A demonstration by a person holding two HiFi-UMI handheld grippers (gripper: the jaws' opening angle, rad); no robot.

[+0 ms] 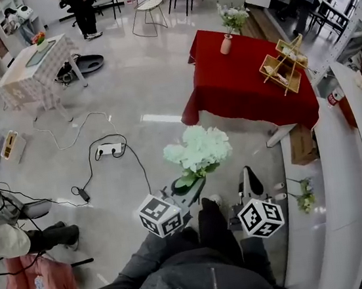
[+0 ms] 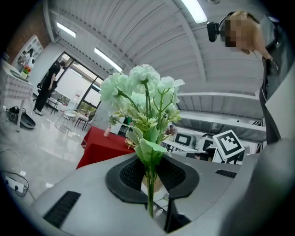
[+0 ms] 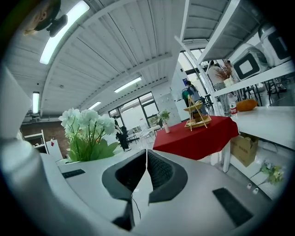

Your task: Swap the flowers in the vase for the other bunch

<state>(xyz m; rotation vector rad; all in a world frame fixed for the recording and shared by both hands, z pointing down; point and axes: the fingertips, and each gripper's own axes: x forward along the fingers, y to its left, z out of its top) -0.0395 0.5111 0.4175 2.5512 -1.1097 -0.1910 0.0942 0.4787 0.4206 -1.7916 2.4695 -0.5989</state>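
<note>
My left gripper (image 1: 192,186) is shut on the stems of a bunch of pale white-green flowers (image 1: 198,150), held upright in front of me. In the left gripper view the stems (image 2: 150,191) sit pinched between the black pads (image 2: 133,174), with the blooms (image 2: 144,90) above. My right gripper (image 1: 249,183) is shut and empty; its pads (image 3: 159,170) meet with nothing between them. That view shows the held bunch (image 3: 87,131) to its left. Far ahead, a small pale vase (image 1: 226,44) holding other flowers (image 1: 233,16) stands on a red-clothed table (image 1: 240,90).
A wooden tiered rack (image 1: 283,64) stands on the red table's right side. A long white counter (image 1: 338,206) runs along my right, with a small flower sprig (image 1: 305,195) beside it and a cardboard box (image 1: 302,144) past its end. Cables and a power strip (image 1: 109,148) lie on the floor to the left.
</note>
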